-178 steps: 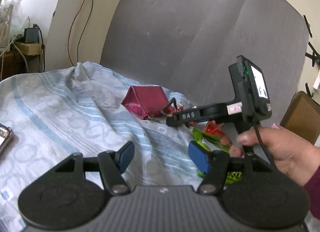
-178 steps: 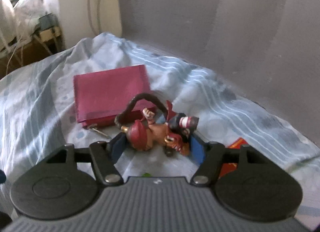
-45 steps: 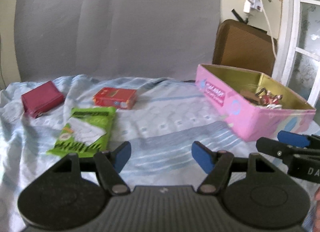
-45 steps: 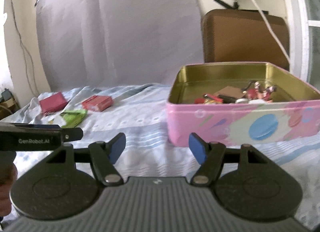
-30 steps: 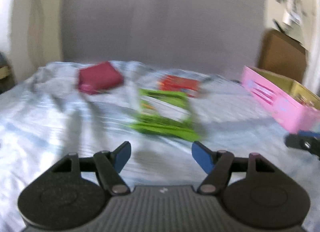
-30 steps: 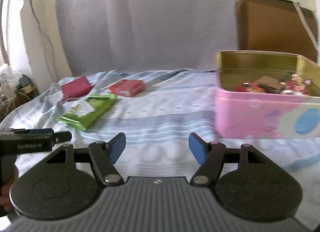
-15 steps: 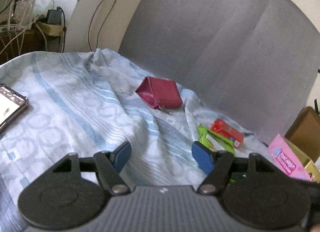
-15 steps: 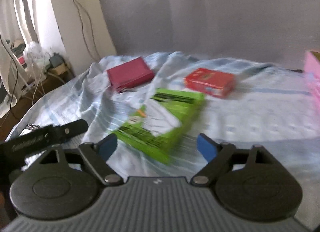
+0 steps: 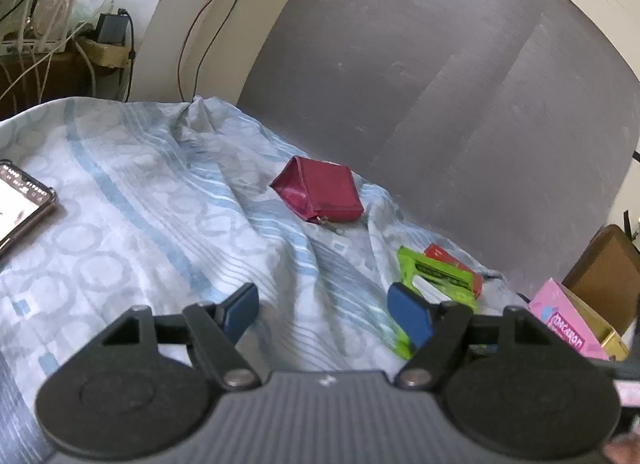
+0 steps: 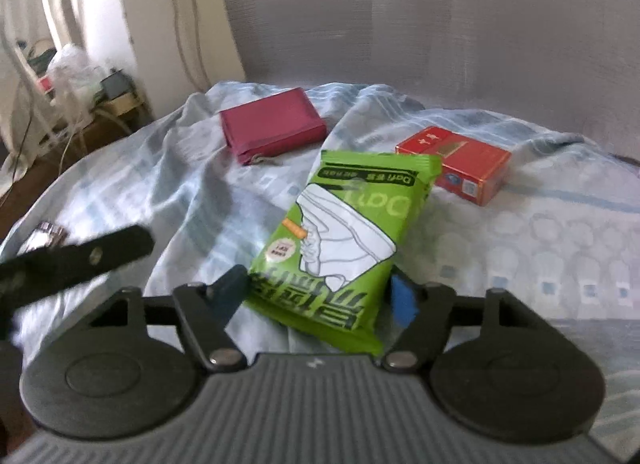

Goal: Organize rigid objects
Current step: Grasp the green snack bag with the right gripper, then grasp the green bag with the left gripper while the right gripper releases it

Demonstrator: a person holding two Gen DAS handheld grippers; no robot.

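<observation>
A green packet [image 10: 340, 240] lies on the blue striped sheet, its near end between the open fingers of my right gripper [image 10: 320, 296]. A red box [image 10: 456, 164] lies behind it on the right and a maroon wallet [image 10: 272, 124] behind it on the left. In the left wrist view my left gripper [image 9: 324, 312] is open and empty above the sheet, with the wallet [image 9: 320, 194] ahead, the green packet [image 9: 436, 280] and red box [image 9: 452, 260] to the right, and the pink tin [image 9: 568, 328] at the far right.
A phone [image 9: 20, 208] lies on the sheet at the left. A grey headboard [image 9: 440, 84] stands behind the bed. A side table with cables [image 9: 60, 44] is at the far left. The left gripper's body [image 10: 76, 256] crosses the right wrist view.
My right gripper has moved forward and down, so the green packet now lies between its open fingers. My left gripper has barely shifted.
</observation>
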